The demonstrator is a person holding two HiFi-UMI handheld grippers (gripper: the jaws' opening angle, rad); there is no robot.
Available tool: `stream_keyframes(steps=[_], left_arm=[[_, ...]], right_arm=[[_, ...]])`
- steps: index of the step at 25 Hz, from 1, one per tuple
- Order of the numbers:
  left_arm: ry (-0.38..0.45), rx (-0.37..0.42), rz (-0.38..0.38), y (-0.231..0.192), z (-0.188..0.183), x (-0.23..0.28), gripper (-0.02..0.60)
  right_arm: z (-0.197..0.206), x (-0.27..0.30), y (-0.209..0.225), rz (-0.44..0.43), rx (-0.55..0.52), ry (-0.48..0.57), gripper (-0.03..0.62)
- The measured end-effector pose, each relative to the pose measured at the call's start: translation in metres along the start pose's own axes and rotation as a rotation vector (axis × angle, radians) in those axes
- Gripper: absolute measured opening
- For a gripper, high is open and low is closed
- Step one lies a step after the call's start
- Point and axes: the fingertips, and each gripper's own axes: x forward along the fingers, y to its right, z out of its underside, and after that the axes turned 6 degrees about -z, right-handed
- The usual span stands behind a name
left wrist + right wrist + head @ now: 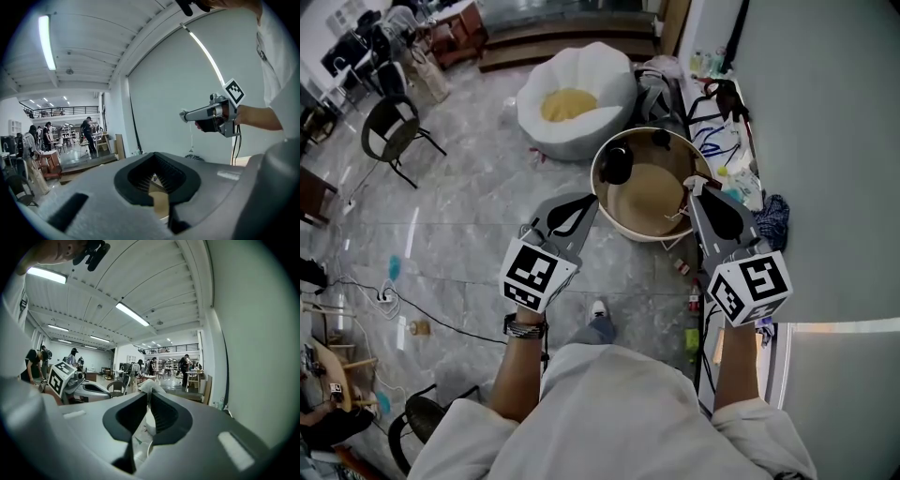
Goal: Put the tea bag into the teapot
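A black teapot (616, 164) stands on the left part of a round tan table (649, 199), and a small dark object (661, 139) lies behind it. My right gripper (692, 184) is over the table's right rim, shut on the white paper of the tea bag (151, 386). In the left gripper view a thin string drops from the right gripper (183, 115) to a small bag (191, 150). My left gripper (592, 199) is at the table's left rim, near the teapot, its tips together with nothing between them. Both grippers are held above the table.
A white beanbag with a yellow middle (577, 98) lies on the floor beyond the table. Clutter and cables (733, 155) line the wall at the right. A dark chair (389, 131) stands far left. Small bottles (692, 333) lie by the person's feet.
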Motion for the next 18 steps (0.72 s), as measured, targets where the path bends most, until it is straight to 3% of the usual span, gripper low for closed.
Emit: stream_keyframes(steps=[18], left_arm=[[-0.023, -0.047, 0.078, -0.087, 0.035, 0.07, 0.006]], right_arm=[[0.026, 0.12, 0.042, 0.041, 0.059, -0.073, 0.034]])
